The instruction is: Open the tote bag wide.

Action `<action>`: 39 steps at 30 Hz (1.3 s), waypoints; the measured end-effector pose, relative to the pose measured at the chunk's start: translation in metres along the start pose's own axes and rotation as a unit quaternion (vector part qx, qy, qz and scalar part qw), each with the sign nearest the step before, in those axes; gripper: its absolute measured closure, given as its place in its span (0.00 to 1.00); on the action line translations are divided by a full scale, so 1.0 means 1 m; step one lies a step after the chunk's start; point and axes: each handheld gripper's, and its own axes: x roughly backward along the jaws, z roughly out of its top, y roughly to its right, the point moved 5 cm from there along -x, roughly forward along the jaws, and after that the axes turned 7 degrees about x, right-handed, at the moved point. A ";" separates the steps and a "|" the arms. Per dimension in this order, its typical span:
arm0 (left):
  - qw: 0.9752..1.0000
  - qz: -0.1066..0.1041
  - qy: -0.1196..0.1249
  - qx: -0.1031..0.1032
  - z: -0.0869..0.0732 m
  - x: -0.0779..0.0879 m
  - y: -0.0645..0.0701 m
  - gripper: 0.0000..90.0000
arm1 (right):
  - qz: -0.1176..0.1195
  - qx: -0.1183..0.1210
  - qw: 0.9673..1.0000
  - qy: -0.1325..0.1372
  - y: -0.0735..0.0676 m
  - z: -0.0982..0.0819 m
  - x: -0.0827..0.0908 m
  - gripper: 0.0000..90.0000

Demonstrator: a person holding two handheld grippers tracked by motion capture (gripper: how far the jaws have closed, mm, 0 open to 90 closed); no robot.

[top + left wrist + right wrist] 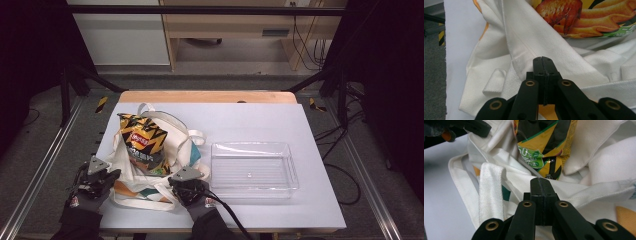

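Pale lavender sheeting covers the surface [260, 120], with grey floor and a wooden cabinet beyond it. Both pairs of jaws are pressed fully together, and in each gripper view their tips sit against white canvas; whether a fold of cloth is actually pinched between them I cannot tell. The left gripper [107, 176] rests at the near-left edge of the tote bag [150, 192], the right gripper [186, 181] at its near-right edge, so the bag's mouth lies between and just beyond the two sets of jaws. Standing out of that mouth, ahead of both, is the snack bag [142, 142] — a crinkly yellow-and-black foil pack with a red logo, printed with fries and a fried wing, upright and leaning a little. The tote is soft white cloth with orange and teal patches, slumped and creased, one flat handle strap [491, 192] lying just left of the right jaws. A clear plastic tray [252, 170] sits well off to the right of the right jaws. My reading is that the bag is being steadied to unpack it; the next move would call for one pair of jaws to open and take the pack by its top — gently, since foil slips and crushes.
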 end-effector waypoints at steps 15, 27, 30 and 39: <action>1.000 -0.007 -0.021 -0.003 -0.004 -0.010 0.000 1.00 | -0.017 -0.002 1.000 -0.011 0.002 -0.012 -0.010 1.00; 1.000 -0.012 -0.025 -0.001 -0.005 -0.013 -0.001 1.00 | -0.032 -0.002 0.999 -0.014 0.004 -0.015 -0.011 1.00; 1.000 -0.014 -0.023 -0.001 -0.006 -0.013 0.000 1.00 | -0.032 -0.003 0.999 -0.014 0.004 -0.015 -0.012 1.00; 0.999 -0.013 -0.029 -0.014 -0.008 -0.019 0.003 1.00 | -0.033 -0.004 0.999 -0.016 0.004 -0.017 -0.013 1.00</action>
